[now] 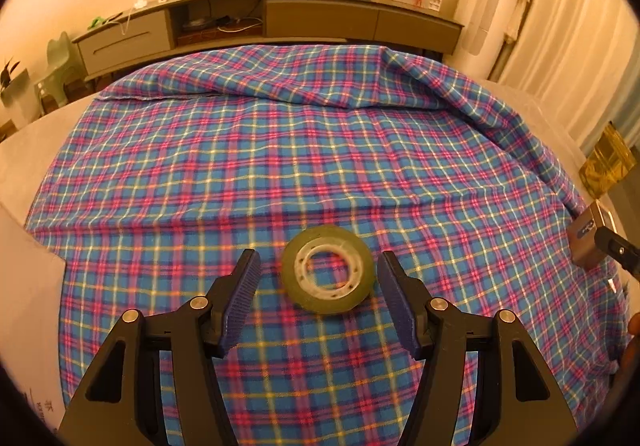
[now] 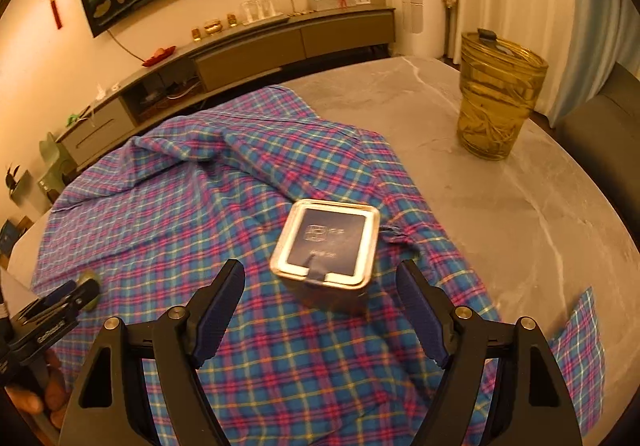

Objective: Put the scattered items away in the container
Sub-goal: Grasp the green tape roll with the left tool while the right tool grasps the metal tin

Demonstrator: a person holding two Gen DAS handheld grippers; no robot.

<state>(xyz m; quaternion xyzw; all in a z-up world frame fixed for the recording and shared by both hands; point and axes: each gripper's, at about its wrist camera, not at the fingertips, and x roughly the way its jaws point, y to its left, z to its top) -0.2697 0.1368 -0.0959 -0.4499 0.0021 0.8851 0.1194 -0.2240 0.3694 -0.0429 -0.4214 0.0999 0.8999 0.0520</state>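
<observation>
**Mia:** What is the left gripper [image 1: 318,274] doing?

**Ben:** It is hanging over the checked cloth [image 1: 280,150] with its two fingers spread wide. A roll of clear tape [image 1: 328,269] is lying flat on the cloth between the blue pads [image 1: 242,298]. The pads are not touching it. There is a gap on each side.

**Mia:** And the right gripper [image 2: 320,306]?

**Ben:** That one is standing wide open too. It is holding nothing. A little metal tin [image 2: 328,246] with a dark blue top is sitting on the cloth just past its fingers, a bit nearer the left finger. It looks a little blurry.

**Mia:** Is the tin touching the fingers?

**Ben:** No, it is sitting apart from both.

**Mia:** Where is the container [image 2: 498,94]?

**Ben:** The see-through yellow tub is standing on the bare grey table [image 2: 500,206], far off to the right, well apart from the tin. Some thin things are lying inside, but I cannot tell what they are.

**Mia:** Can each camera see the other gripper?

**Ben:** Yes. The left camera is catching the tin at the far right edge with a dark gripper tip just beside it. The right camera is showing the left gripper low on the left, with the tape peeking out by its tip.
</observation>
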